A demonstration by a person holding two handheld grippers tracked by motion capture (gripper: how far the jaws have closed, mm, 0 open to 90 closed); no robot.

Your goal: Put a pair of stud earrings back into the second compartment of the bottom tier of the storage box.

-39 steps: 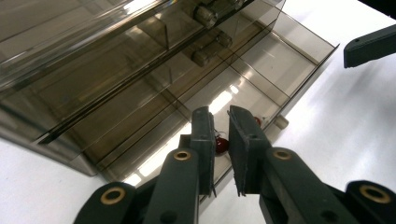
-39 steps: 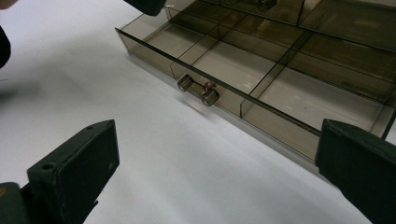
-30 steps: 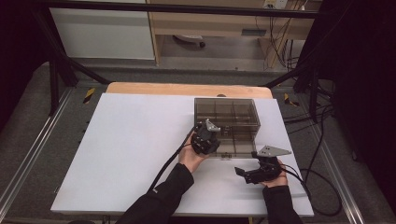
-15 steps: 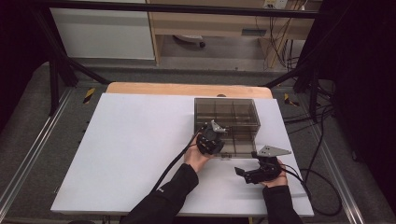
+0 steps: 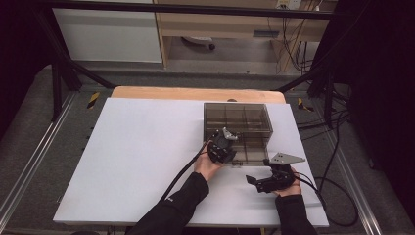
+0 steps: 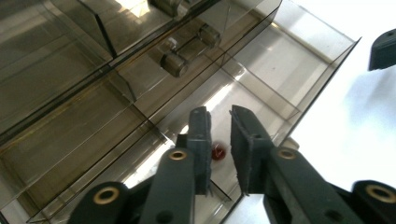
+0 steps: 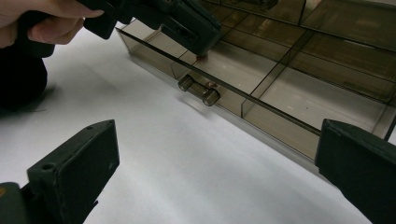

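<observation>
Smoky plastic drawer (image 6: 280, 70) is out; my left gripper (image 6: 219, 140), jaws just parting, releases the red bead (image 6: 217, 151) (right gripper (image 7: 219, 177) gapes empty beside it).

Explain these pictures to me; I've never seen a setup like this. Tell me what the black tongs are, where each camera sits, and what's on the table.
There is no robot. A person holds a two-jaw gripper in each hand. The high view looks down on the white table from above the person's side. The other two views come from cameras riding on the grippers, looking along their black jaws.

On the table stands a smoky clear box of drawers with one drawer pulled out. The left gripper hangs over that drawer. Its jaws have just been opening, and a small red piece lies on the drawer floor below the narrow gap, not pinched. The right gripper sits wide open on the table, holding nothing and facing the drawer's handle.
</observation>
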